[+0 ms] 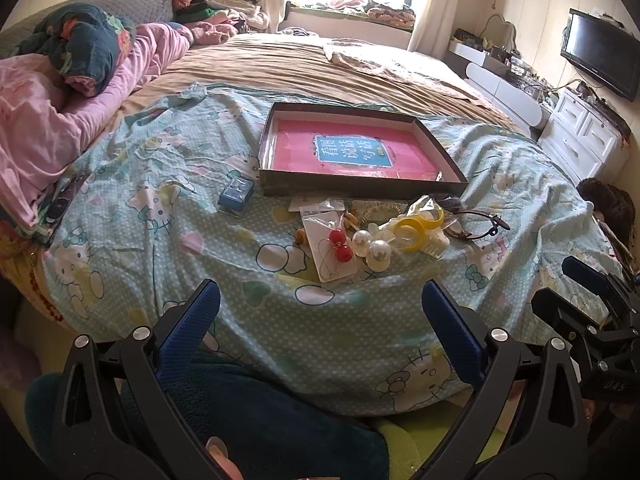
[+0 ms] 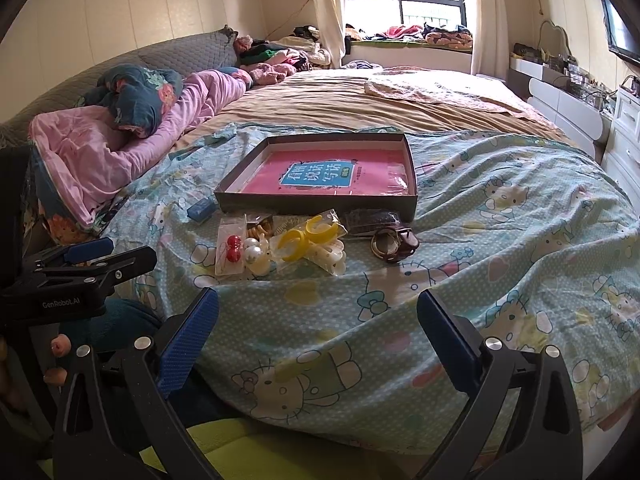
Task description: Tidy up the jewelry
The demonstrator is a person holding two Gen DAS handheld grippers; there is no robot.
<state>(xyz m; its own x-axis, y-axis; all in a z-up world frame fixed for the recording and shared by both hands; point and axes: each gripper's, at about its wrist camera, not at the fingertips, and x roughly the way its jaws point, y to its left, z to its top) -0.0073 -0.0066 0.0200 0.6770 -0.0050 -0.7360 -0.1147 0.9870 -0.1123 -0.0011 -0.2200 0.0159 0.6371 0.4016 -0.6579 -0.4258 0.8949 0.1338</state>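
Observation:
A shallow dark box with a pink book inside lies on the bed. In front of it lies a pile of jewelry: red ball earrings on a card, large pearl pieces, a yellow bangle in a bag, a white hair claw and a dark bracelet. My left gripper is open and empty, short of the pile. My right gripper is open and empty, also short of it.
A small blue box lies left of the dark box. Pink and floral bedding is heaped at the left. White drawers and a TV stand at the right. The Hello Kitty sheet covers the near bed.

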